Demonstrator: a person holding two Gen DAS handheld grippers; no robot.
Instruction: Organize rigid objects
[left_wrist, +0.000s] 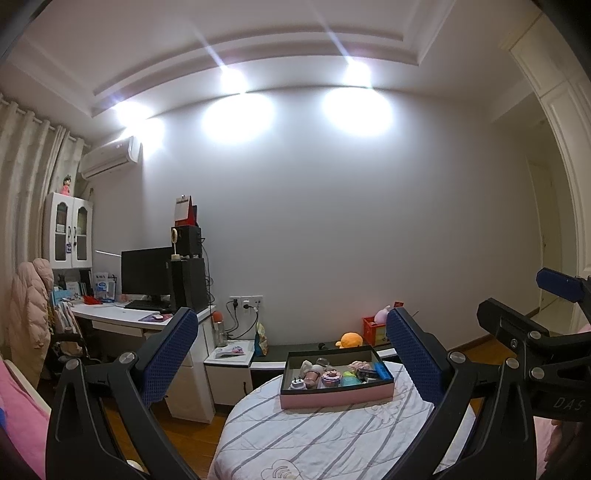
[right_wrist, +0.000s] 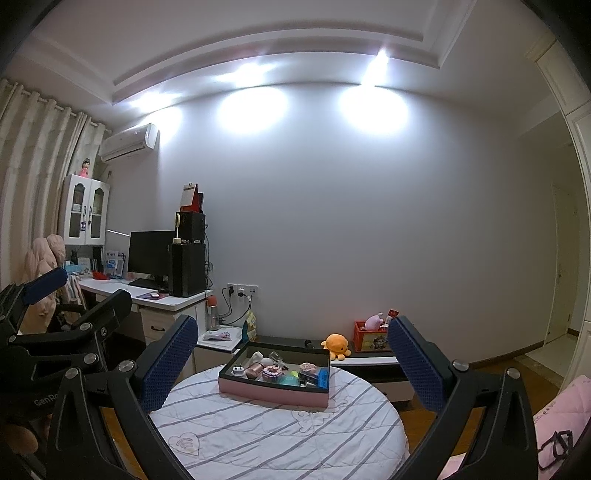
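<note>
A pink box with a black inside (left_wrist: 332, 400) (right_wrist: 273, 396) stands on a round table under a striped white cover (left_wrist: 325, 443) (right_wrist: 277, 435). Inside lie several small items, among them a white plug (right_wrist: 238, 370), a rose-gold cylinder (right_wrist: 256, 369), a teal piece (right_wrist: 288, 380) and a blue block (right_wrist: 323, 378). My left gripper (left_wrist: 292, 317) (right_wrist: 85, 290) is open and empty, short of the box on the near side. My right gripper (right_wrist: 292, 326) (left_wrist: 517, 301) is open and empty too, beside the left one.
A desk (left_wrist: 122, 314) with a monitor (left_wrist: 146, 273) and a chair draped with a coat stands at the left. Behind the table, a low cabinet (right_wrist: 369, 360) bears an orange plush (right_wrist: 337, 345) and a red box (right_wrist: 369, 339). Pink bedding (right_wrist: 565, 410) lies at the right.
</note>
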